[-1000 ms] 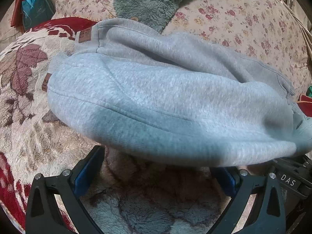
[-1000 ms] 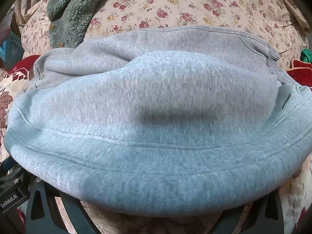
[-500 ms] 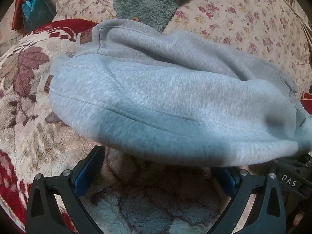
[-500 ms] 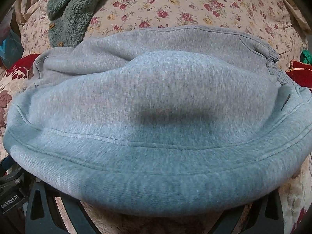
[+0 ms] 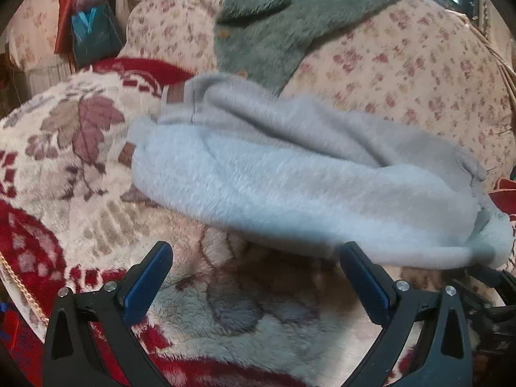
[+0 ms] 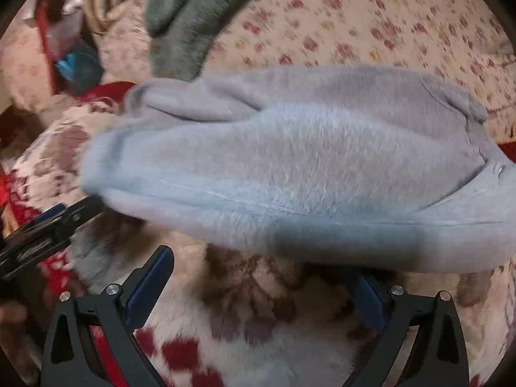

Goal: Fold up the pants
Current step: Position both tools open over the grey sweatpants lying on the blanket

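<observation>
On the blanket (image 5: 64, 167): one folded pants (image 5: 290, 180), two open tools.

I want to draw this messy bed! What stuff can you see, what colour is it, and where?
Grey pants: one, light grey, folded in the middle of the bed.
Leaf blanket: one, cream and red, under the pants, near side.
Flowery quilt: one, cream with pink flowers, behind the pants.
Fuzzy green garment: one, grey-green, at the back on the quilt.
Blue bag: one, teal, far left corner.
Left gripper: black with blue pads, jaws open, empty.
Right gripper: the same, jaws open, empty.
</observation>
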The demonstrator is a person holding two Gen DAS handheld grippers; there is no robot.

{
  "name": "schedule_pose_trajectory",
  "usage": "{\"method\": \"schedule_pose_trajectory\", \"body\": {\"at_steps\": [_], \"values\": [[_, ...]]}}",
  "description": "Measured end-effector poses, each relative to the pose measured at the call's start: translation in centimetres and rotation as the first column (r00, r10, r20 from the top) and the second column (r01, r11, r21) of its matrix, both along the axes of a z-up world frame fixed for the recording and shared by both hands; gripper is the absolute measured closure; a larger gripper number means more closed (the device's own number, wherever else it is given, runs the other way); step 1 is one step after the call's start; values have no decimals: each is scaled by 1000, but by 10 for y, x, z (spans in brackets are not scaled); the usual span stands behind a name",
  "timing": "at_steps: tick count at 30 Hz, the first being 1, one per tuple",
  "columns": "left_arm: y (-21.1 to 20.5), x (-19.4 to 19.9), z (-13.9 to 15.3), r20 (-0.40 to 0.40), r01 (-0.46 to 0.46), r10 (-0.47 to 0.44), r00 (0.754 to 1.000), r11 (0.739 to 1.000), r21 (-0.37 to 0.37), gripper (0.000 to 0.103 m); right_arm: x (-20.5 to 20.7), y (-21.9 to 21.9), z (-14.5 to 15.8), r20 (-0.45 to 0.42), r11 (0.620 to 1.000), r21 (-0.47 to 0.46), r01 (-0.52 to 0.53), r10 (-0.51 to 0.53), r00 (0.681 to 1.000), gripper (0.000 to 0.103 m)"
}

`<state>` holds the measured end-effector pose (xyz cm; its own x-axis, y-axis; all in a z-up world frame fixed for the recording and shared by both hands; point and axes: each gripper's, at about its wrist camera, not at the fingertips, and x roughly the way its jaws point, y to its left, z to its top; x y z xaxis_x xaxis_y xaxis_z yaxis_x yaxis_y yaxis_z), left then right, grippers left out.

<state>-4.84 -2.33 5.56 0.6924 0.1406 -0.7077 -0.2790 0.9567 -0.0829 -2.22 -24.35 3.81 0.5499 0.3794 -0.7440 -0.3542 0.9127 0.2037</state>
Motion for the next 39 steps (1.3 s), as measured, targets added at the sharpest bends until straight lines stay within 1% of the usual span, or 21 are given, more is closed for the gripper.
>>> {"method": "schedule_pose_trajectory", "body": {"at_steps": [3,4,6,8,9,12,18,26,32,39], "values": [[-9,-2,13,27,15,-15,1000,1000,9,0,-4,-21,14,11,997,78,4,-5,1000,2],[-12,-2,16,32,19,-20,999,1000,11,0,-6,-25,18,24,996,87,8,-10,1000,2],[-16,-2,21,37,27,-27,999,1000,8,0,-9,-32,28,58,997,78,9,-14,998,2],[-20,-2,25,43,28,-29,999,999,15,0,-9,-35,35,69,998,60,-7,2,998,2],[-22,-2,26,45,28,-29,999,999,19,0,-11,-37,40,88,999,48,-5,1,996,2],[-26,-2,30,54,27,-28,998,999,24,0,-13,-41,49,107,999,46,-5,0,994,1],[-27,-1,32,51,18,-19,999,999,29,0,-8,-55,48,65,999,52,-1,-2,998,1],[-24,-1,32,44,-3,1,999,999,38,0,-2,-79,43,29,997,51,57,-59,998,1],[-25,0,31,39,-6,4,999,999,49,0,1,-95,40,22,994,53,97,-98,995,1],[-19,0,25,28,-14,13,1000,999,38,0,4,-102,34,6,992,35,121,-121,993,1]]}}
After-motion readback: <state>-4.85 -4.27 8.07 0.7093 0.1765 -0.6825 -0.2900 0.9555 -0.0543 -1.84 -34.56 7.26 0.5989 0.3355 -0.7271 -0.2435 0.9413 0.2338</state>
